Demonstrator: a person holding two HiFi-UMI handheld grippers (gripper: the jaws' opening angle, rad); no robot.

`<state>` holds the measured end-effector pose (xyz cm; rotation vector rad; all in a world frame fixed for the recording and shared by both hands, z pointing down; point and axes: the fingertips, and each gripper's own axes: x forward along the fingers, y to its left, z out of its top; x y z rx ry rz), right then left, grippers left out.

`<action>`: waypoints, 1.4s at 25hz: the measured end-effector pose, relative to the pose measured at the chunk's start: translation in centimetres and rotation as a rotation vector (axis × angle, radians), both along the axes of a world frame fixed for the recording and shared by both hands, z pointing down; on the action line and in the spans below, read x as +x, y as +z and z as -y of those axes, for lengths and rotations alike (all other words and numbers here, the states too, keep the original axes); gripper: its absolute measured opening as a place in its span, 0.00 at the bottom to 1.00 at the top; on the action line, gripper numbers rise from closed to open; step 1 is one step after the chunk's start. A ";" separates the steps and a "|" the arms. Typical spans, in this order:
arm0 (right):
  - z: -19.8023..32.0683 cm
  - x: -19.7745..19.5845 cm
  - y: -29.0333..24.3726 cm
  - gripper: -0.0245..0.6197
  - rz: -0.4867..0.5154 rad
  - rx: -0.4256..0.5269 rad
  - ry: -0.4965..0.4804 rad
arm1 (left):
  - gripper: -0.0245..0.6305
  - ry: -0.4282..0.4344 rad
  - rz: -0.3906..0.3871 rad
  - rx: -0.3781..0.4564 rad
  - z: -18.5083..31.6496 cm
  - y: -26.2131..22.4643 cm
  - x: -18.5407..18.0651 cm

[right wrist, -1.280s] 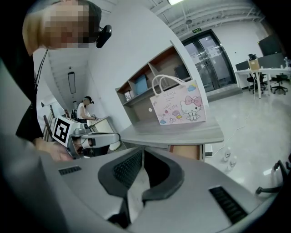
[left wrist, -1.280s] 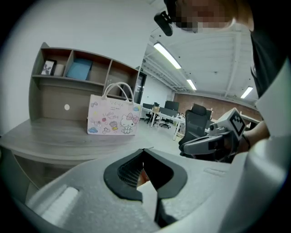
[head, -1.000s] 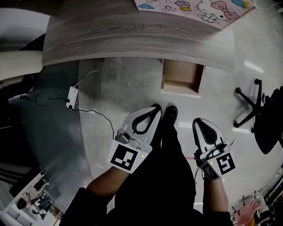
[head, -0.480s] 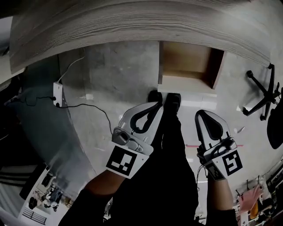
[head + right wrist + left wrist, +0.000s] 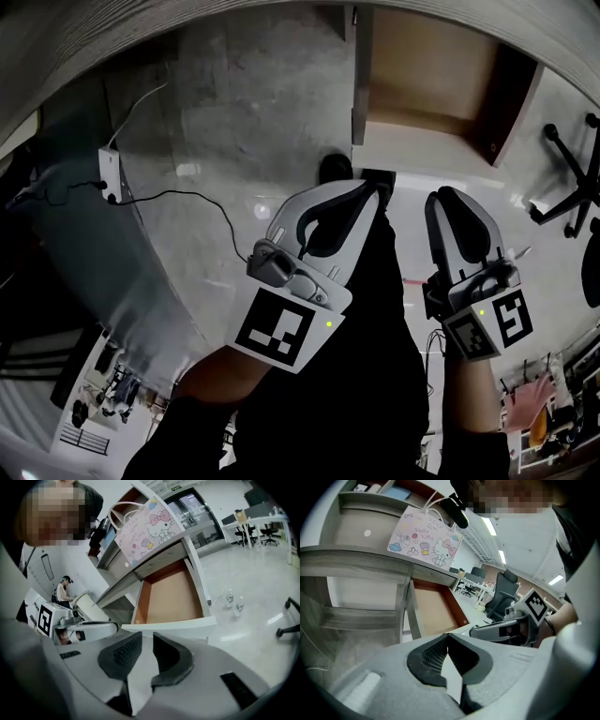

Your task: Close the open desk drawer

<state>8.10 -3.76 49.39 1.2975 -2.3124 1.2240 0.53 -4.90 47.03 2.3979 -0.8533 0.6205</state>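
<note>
The open desk drawer (image 5: 427, 80) juts out from under the grey wooden desk (image 5: 112, 37), showing a bare brown bottom and a white front panel (image 5: 422, 148). Nothing lies in it. My left gripper (image 5: 364, 193) hovers just short of the front panel's left end, jaws shut and empty, tips touching (image 5: 445, 637). My right gripper (image 5: 447, 199) hovers beside it, below the panel's middle. Its jaws are opening, with a narrow gap (image 5: 146, 641) and nothing between them. The drawer (image 5: 171, 595) lies straight ahead in the right gripper view.
A Hello Kitty bag (image 5: 145, 527) stands on the desk above the drawer. An office chair base (image 5: 567, 183) is to the right. A power strip (image 5: 111, 173) and cable lie on the floor at the left. My shoes (image 5: 337, 169) are near the drawer front. Two bottles (image 5: 234, 603) stand on the floor beyond.
Both grippers have come down and closer to the drawer front. The drawer now looms larger and nearer in the head view.
</note>
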 end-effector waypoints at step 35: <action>8.9 -0.3 -4.8 0.17 0.034 0.127 0.065 | 0.05 -0.034 -0.089 0.075 4.7 -3.9 1.7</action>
